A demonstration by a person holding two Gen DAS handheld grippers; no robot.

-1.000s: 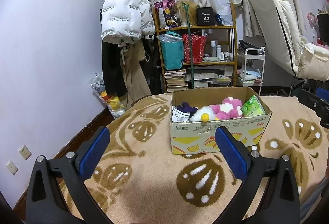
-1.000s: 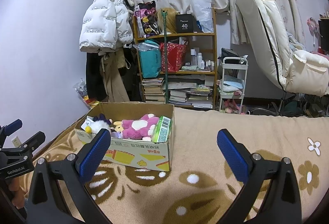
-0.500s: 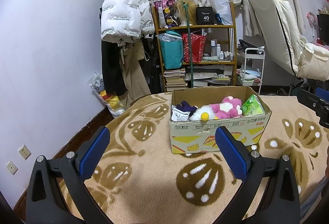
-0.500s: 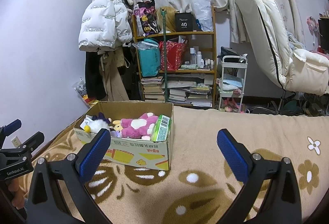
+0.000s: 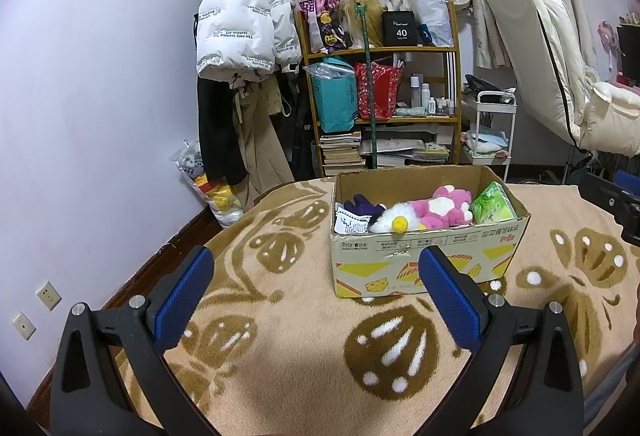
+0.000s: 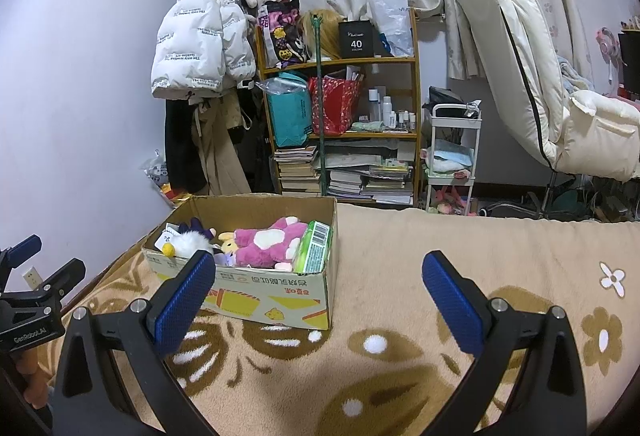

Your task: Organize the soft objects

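We see the left gripper (image 5: pixel 316 294) spread wide, blue pads apart, nothing between them, hovering over the tan patterned blanket (image 5: pixel 280 320). The right gripper (image 6: pixel 318 294) is likewise spread wide and holds nothing, above the same blanket (image 6: pixel 400 316). In the right wrist view the left gripper (image 6: pixel 28 276) also shows at the far left edge.

Ahead of both sits the cardboard box (image 5: pixel 420 264), resting on the blanket, open at the top; from the right wrist view the box (image 6: pixel 276 296) lies ahead and to the left, its near wall partly behind the right gripper's left finger. Inside it, packed side by side, we see a white plush with a yellow beak (image 5: pixel 394 218), a pink-and-white plush (image 5: pixel 440 207), a dark purple soft item (image 5: pixel 362 204) at the left end beside a white paper tag (image 5: pixel 350 222), and a green tissue pack (image 5: pixel 492 203) standing at the right end against the wall. Right wrist view shows the same pink plush (image 6: pixel 268 246) and green pack (image 6: pixel 314 248).

Beyond the box: a wooden shelf (image 5: pixel 384 103) with bags, bottles and stacked books, a white puffer jacket (image 5: pixel 244 19) hanging on the wall, a white cart (image 6: pixel 452 155), a cream recliner (image 6: pixel 520 55), curtains behind.
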